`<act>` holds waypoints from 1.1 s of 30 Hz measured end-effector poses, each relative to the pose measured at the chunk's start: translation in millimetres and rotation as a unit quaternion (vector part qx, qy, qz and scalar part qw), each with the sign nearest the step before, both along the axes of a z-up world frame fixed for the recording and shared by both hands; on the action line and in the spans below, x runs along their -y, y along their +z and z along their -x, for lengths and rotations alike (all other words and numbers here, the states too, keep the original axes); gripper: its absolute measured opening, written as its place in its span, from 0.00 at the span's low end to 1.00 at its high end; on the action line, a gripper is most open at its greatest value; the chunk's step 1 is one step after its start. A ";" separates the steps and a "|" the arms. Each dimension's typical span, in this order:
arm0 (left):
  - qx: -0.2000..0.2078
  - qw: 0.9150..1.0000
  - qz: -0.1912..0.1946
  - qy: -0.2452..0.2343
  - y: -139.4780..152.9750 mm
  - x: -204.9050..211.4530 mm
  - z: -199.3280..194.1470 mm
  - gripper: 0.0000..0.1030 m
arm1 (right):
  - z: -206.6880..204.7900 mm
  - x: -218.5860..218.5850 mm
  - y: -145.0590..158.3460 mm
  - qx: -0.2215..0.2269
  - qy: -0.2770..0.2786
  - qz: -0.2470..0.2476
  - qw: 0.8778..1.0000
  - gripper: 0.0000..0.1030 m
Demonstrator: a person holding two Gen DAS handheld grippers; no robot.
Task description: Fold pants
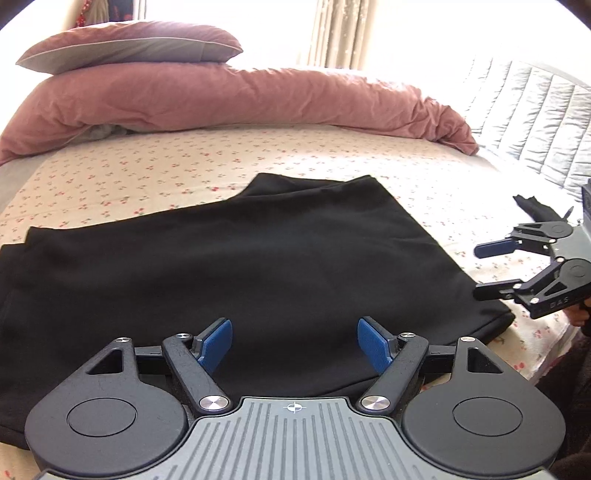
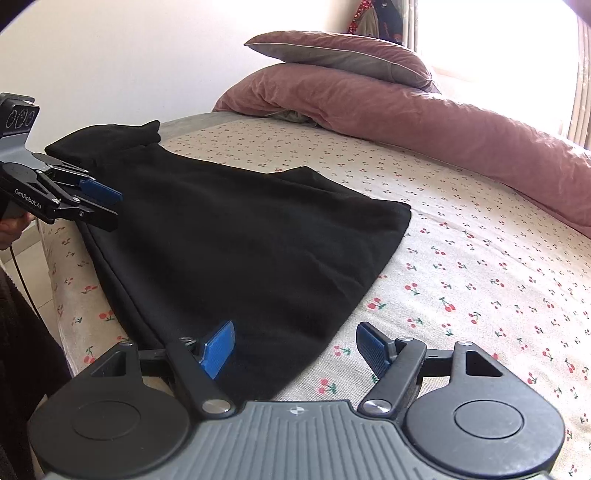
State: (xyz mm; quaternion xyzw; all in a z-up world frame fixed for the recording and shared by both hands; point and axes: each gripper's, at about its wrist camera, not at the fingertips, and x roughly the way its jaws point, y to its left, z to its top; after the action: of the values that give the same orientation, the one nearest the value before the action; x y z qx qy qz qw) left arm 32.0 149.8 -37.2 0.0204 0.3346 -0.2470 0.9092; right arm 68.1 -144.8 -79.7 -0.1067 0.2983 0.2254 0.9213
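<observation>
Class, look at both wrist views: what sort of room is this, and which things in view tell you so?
Most likely a bedroom. The black pants lie on a bed with a cherry-print sheet; a pink duvet and a pillow sit behind them.

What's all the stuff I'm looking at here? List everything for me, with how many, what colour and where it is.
pants: one pair, black, spread flat on the near part of the bed.
bedsheet: one, cream with small red cherries, covering the bed.
duvet: one, dusty pink, bunched along the far side of the bed.
pillow: one, pink and grey, on top of the duvet.
quilted cover: one, pale grey, at the right end of the bed in the left view.
small dark cloth: one, black, on the sheet beyond the right tool.
curtain: pale, at the bright window.
left tool: black with blue pads, open, over the pants.
right tool: same make, open, over the pants' edge.
</observation>
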 end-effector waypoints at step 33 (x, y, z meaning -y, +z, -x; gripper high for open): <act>0.088 0.986 -0.023 -0.137 -25.8 139.0 46.1 0.78 | -27.7 60.4 -3.5 -0.262 -0.037 -0.376 0.888 0.19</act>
State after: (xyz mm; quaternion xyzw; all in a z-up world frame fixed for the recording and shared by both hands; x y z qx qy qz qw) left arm -14.1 10.8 -63.0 0.1091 0.2525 -0.3590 0.8919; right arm 95.8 -205.2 -83.2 0.3215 0.4253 0.3057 0.7888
